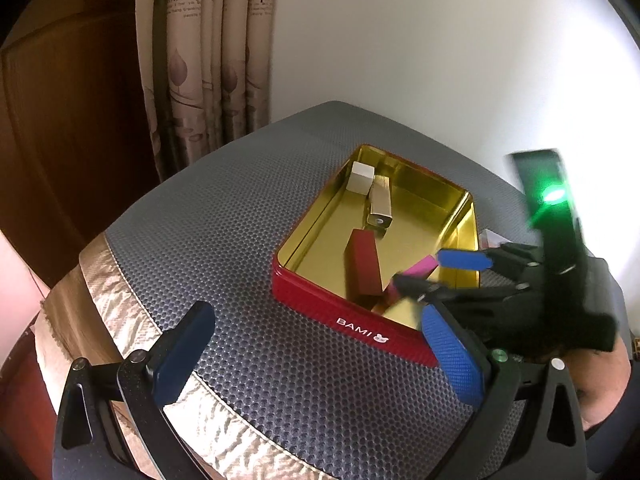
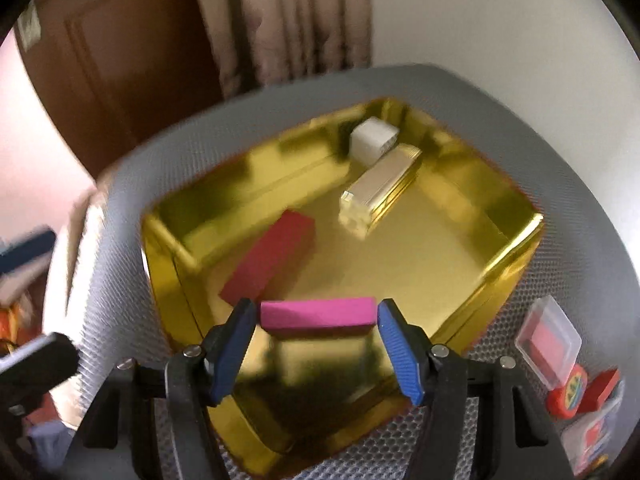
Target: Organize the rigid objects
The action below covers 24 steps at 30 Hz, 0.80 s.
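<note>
A red tin (image 1: pixel 352 320) with a gold inside (image 2: pixel 440 264) lies open on the grey mat. In it are a white cube (image 2: pixel 372 140), a gold bar (image 2: pixel 380 192) and a dark red block (image 2: pixel 268 258). My right gripper (image 2: pixel 316 312) is shut on the ends of a pink block (image 2: pixel 318 312) and holds it over the tin's near side. It also shows in the left wrist view (image 1: pixel 436 276) with the pink block (image 1: pixel 420 266). My left gripper (image 1: pixel 316 344) is open and empty in front of the tin.
A clear case with a red pad (image 2: pixel 550 338), a round red item (image 2: pixel 568 392) and other small items lie on the mat right of the tin. A curtain (image 1: pixel 208 60) and a wooden door (image 1: pixel 72 128) stand behind the table.
</note>
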Tool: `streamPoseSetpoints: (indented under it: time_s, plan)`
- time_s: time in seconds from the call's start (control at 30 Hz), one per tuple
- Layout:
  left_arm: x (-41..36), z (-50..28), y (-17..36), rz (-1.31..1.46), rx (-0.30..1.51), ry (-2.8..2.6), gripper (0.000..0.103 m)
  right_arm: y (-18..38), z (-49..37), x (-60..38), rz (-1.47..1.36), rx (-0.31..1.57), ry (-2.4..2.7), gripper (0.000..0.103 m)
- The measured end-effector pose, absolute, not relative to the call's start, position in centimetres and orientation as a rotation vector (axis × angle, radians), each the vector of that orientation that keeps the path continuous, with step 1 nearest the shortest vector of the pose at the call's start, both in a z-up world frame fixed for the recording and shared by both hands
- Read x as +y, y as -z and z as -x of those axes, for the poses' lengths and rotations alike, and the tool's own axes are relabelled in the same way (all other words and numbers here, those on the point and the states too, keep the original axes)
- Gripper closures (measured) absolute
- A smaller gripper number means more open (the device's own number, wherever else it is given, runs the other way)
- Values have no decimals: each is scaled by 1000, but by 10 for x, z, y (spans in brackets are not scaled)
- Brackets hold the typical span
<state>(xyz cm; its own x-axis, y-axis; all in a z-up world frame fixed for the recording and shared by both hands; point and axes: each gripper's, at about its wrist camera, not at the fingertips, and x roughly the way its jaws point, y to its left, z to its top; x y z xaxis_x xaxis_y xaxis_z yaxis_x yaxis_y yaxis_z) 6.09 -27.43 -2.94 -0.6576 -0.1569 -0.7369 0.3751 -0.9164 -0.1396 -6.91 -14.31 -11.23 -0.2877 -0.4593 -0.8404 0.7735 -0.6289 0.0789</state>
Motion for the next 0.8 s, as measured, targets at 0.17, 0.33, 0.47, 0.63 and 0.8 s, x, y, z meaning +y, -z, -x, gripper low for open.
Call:
streamPoseSetpoints:
  time_s: [0.17,0.33,0.47,0.63,0.8]
  plan:
    - [-263,-59,28,-1104,362,2624,0,84,79,-76,-1089,192,2211,38]
    - [-233,-64,12,-1015,289,2793,0,85,77,39,-1135,74,2567,38]
    - [-184,-53,17,-1108,196,2918,0,108,66,144,-1265,-11,2805,38]
    - [-110,-17,29,-1298,108,3040,0,125,38,239,-1303,-293,2899,38]
    - [-34,36,46,-1466,-53,3169,1,145,10,281,-1282,-479,2906,38]
